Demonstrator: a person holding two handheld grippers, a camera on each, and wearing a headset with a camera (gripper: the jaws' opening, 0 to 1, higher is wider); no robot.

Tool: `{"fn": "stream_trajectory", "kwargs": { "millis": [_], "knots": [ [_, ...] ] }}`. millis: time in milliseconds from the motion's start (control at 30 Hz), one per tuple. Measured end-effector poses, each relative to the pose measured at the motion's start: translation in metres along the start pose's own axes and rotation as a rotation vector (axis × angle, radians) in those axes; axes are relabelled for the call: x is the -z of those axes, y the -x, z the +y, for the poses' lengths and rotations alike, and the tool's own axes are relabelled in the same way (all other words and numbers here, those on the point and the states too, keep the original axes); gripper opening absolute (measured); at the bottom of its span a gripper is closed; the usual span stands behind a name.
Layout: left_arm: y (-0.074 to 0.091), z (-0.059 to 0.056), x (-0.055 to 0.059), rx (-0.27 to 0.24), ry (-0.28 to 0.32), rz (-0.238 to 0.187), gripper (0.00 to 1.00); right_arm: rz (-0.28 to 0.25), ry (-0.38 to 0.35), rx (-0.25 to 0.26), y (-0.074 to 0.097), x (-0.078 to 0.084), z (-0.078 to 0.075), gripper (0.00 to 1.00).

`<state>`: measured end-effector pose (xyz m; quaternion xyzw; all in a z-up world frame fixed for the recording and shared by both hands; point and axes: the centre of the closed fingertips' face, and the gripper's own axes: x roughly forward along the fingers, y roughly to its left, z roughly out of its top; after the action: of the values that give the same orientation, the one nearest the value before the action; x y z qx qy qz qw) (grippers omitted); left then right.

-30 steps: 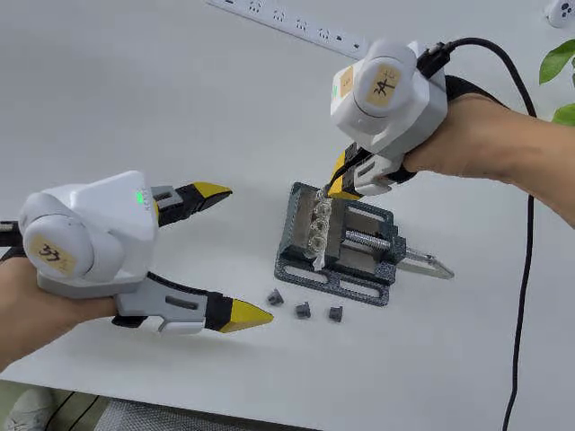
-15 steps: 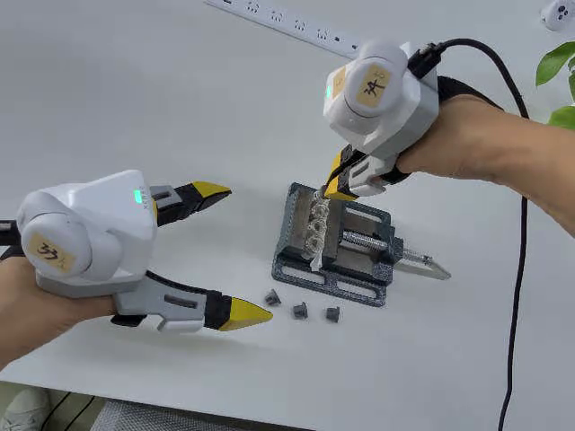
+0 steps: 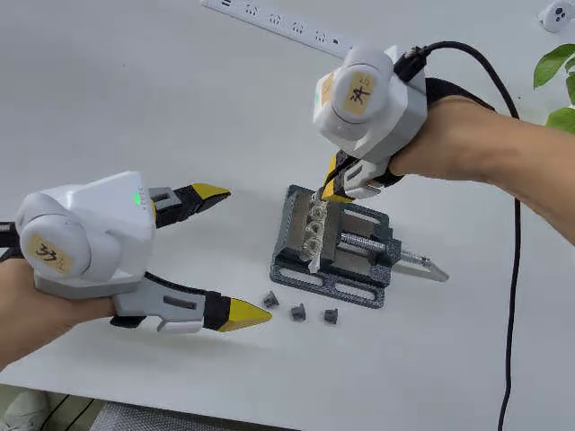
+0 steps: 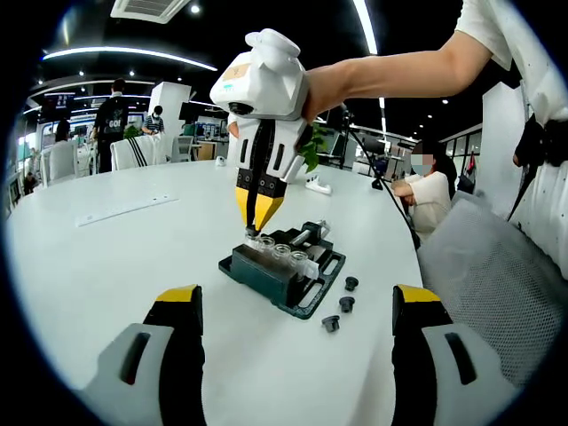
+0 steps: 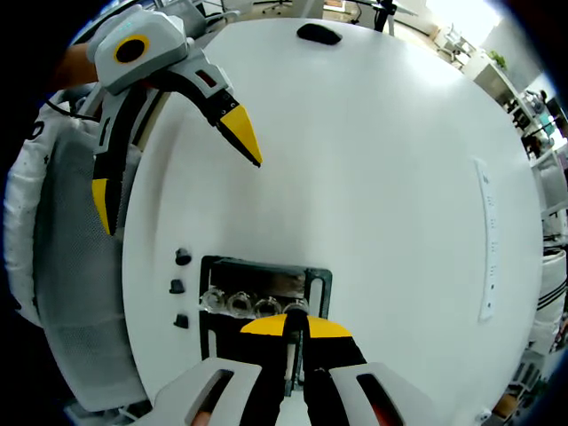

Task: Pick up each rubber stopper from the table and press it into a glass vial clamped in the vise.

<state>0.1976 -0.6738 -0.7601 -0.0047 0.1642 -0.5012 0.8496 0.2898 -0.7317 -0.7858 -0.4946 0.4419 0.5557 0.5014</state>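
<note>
A white table (image 3: 135, 90) lay under the work, in an open office with strip lights overhead and people (image 4: 114, 115) at the far desks.

Your right gripper (image 3: 327, 194) pointed steeply down. Its jaws were drawn together, with barely a slit between the yellow tips. I could not tell whether a stopper sat between them. The tips hung at the mouth of the end vial in the row of vials (image 3: 314, 226), either touching it or just above it; I could not tell which.

The vials stood upright side by side, clamped in the vise (image 3: 334, 260). The vise sat flat on the table with its screw handle pointing to your right. 3 stoppers (image 3: 298, 312) lay in a short line on the table just beside the near edge of the vise. They were apart from each other and none touched the vise.

Your left gripper (image 3: 244, 252) hovered above the table, well to the left of the vise, with its jaws spread wide. Its lower tip was near the leftmost stopper but clear of it. In the left gripper view, the vise and the 3 stoppers sat between the 2 tips.

A power strip (image 3: 278, 20) lay along the far side of the table. A black cable (image 3: 517, 269) ran from the right gripper down the right side. The leaves of a plant (image 3: 555, 63) showed at the far right corner.
</note>
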Motion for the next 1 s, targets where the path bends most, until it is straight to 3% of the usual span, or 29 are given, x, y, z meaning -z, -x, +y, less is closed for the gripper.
{"fn": "stream_trajectory", "kwargs": {
  "millis": [500, 567, 800, 1000],
  "knots": [
    [0.002, -0.007, -0.007, 0.013, -0.029, 0.009, 0.87, 0.010, 0.006, 0.026, 0.001, -0.002, 0.000, 0.01],
    [0.004, -0.006, -0.006, 0.009, -0.036, 0.016, 0.87, 0.003, 0.029, 0.031, 0.002, -0.002, 0.001, 0.02],
    [0.008, -0.006, -0.008, 0.001, -0.044, 0.028, 0.87, -0.057, -0.005, 0.031, 0.003, -0.002, 0.001, 0.02],
    [0.011, -0.006, -0.010, -0.011, -0.042, 0.025, 0.87, -0.079, -0.017, 0.028, 0.003, -0.003, 0.001, 0.02]
  ]
}}
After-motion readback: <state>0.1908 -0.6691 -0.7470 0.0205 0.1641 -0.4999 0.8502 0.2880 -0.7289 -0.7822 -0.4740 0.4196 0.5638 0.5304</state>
